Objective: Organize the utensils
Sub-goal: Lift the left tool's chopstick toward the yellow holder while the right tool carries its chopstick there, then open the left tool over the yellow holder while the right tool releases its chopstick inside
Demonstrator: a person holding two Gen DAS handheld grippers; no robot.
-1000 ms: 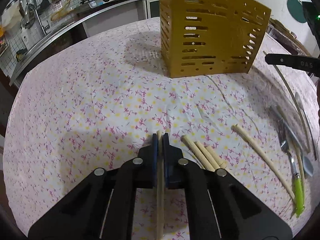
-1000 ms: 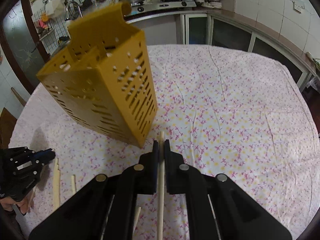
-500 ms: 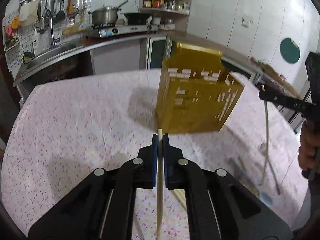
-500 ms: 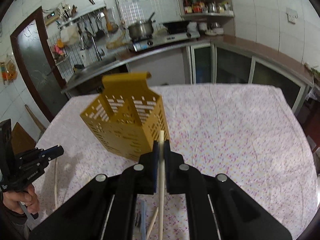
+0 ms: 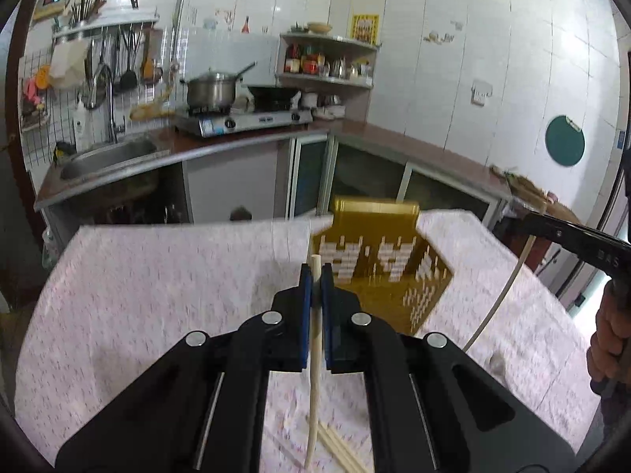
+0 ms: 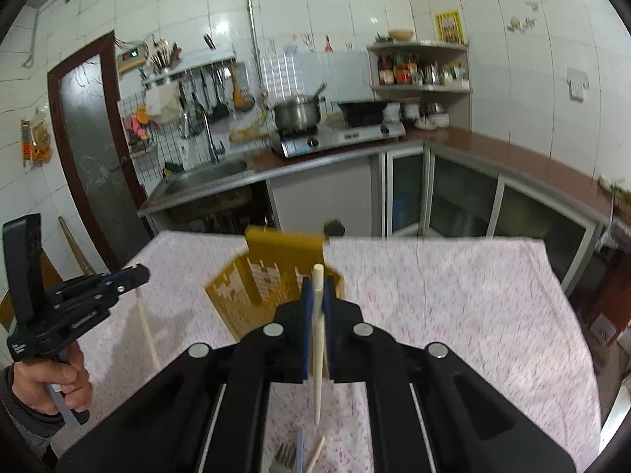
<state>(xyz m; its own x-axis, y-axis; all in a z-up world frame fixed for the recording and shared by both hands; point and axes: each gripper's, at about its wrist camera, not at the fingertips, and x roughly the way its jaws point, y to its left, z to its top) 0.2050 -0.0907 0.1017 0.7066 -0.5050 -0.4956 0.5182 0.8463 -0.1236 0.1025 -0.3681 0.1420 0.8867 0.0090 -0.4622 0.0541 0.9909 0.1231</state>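
Observation:
A yellow slotted utensil holder [image 5: 378, 260] stands on the floral tablecloth; it also shows in the right wrist view [image 6: 272, 283]. My left gripper [image 5: 315, 272] is shut on a pale chopstick [image 5: 314, 374], held high above the table, just left of the holder. My right gripper [image 6: 317, 287] is shut on another pale chopstick [image 6: 318, 354], held up in front of the holder. Each gripper shows in the other's view, the right one [image 5: 572, 236] and the left one [image 6: 94, 295], each with its chopstick hanging down.
Loose chopsticks [image 5: 339, 449] lie on the table under my left gripper. A fork [image 6: 286, 455] and a chopstick [image 6: 316, 453] lie under my right one. A kitchen counter with sink and stove [image 5: 236, 118] runs behind the table.
Both grippers have risen well above the table with their chopsticks and tilted up. The holder now sits lower and smaller in both views.

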